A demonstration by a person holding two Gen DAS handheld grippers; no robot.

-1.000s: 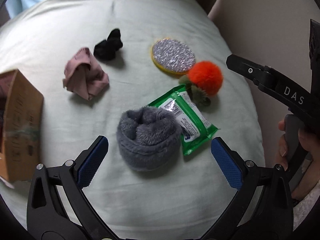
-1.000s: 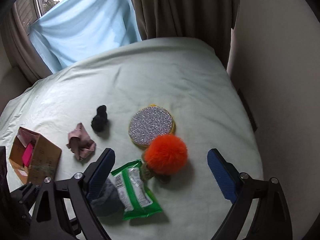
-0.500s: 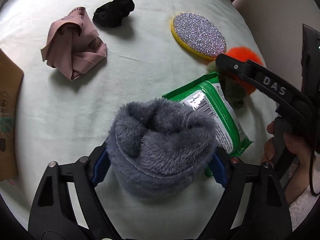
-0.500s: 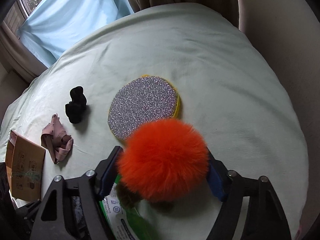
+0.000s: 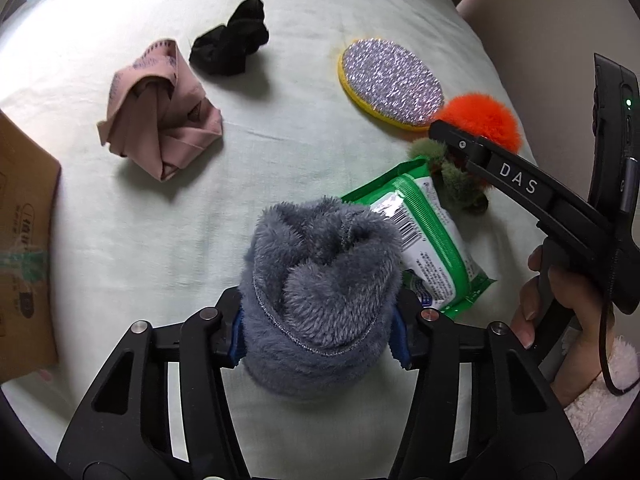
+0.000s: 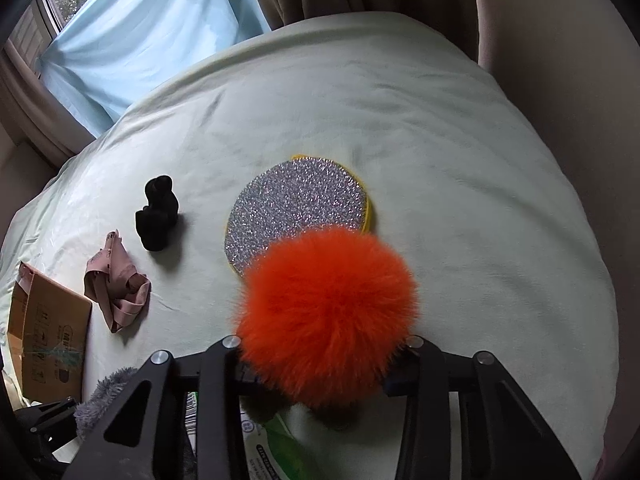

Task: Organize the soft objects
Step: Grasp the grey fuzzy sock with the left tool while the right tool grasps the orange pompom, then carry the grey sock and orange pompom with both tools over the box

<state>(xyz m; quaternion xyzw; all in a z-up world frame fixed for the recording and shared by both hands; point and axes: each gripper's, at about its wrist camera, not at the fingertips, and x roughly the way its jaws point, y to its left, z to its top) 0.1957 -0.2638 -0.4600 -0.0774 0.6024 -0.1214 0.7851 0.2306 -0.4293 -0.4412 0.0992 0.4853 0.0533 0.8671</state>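
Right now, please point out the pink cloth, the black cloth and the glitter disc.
pink cloth (image 5: 160,124), left wrist view, its folded middle
black cloth (image 5: 232,46), left wrist view, its bunched centre
glitter disc (image 6: 298,204), right wrist view, its sparkling top face

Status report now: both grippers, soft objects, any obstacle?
Left gripper closing on grey fuzzy sock, pads pressing it. Right gripper shut on orange pompom. Green wipes pack partly under sock. Nothing else in the way.

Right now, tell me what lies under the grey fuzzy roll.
The grey fuzzy roll overlaps one end of the green wipes packet, which rests on the pale bedsheet. Anything else beneath is hidden.
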